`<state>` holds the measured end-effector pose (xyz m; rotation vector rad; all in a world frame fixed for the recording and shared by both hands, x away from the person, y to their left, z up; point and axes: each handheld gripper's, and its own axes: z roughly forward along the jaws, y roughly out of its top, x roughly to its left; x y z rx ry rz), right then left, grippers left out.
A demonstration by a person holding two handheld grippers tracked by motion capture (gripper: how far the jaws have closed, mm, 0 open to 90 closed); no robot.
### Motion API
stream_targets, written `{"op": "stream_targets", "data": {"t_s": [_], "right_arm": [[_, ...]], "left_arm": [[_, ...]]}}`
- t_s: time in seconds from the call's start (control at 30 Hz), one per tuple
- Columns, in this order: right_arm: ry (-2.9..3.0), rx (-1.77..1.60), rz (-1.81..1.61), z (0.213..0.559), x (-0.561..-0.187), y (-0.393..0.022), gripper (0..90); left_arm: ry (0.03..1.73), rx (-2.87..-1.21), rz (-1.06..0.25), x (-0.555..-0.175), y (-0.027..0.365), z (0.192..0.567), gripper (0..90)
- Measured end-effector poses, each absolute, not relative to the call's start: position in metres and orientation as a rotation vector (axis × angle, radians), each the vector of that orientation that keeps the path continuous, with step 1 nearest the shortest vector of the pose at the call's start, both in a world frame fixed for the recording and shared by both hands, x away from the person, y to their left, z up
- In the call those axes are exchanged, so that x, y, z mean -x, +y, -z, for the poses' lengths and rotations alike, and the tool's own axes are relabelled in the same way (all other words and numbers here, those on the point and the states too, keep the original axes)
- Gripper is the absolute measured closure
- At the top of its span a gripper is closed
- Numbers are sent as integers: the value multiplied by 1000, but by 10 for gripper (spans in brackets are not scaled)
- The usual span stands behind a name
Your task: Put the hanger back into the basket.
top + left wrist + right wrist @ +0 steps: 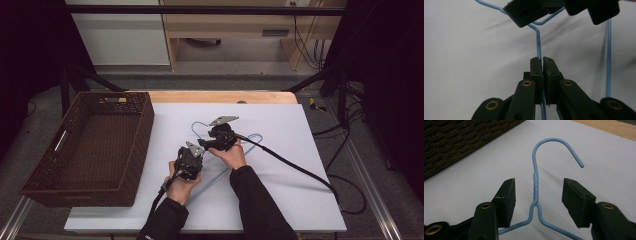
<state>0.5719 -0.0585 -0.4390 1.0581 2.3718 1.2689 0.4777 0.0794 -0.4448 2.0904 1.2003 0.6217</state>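
thin blue wire hanger [535,185] flat on my white surface [300,150], twisted neck, curved hook; my left claw [542,65] clamped on one wire arm; my right claw [537,202] agape astride the neck, pads not touching

The hanger [535,185] is smooth blue-coated wire; the basket [134,145] is rough brown wicker; the surface [300,150] is matt white.

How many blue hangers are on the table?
1. The hanger lies on the white mat beside the basket, between the two grippers. None seems hidden.
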Motion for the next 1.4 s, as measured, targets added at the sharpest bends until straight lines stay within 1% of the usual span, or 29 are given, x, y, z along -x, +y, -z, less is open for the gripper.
{"op": "stream_targets", "data": {"t_s": [0.2, 0.33, 0.43, 0.6, 0.67, 0.87, 1.07, 1.3, 1.4], "right_arm": [[2388, -1081, -1245, 446, -575, -56, 538], [2401, -1075, -1252, 449, -576, -55, 616], [2400, -1080, -1245, 451, -578, -55, 651], [2412, -1090, -1253, 453, -578, -54, 790], [2416, -1097, -1260, 453, -578, -54, 828], [2417, -1100, -1267, 452, -579, -55, 851], [2413, -1109, -1271, 451, -578, -55, 856], [2422, -1091, -1268, 451, -576, -55, 858], [2434, -1047, -1273, 449, -574, -56, 859]], "left_arm": [[1196, -2092, -618, -478, 79, 446, 870], [1195, -2094, -615, -477, 78, 447, 870], [1191, -2095, -611, -477, 77, 447, 870], [1189, -2094, -609, -477, 77, 448, 870], [1187, -2095, -610, -477, 77, 448, 870], [1189, -2093, -606, -477, 77, 451, 870], [1187, -2094, -605, -477, 78, 451, 869], [1162, -2096, -563, -477, 82, 450, 860], [1139, -2099, -509, -478, 86, 445, 749]]}}
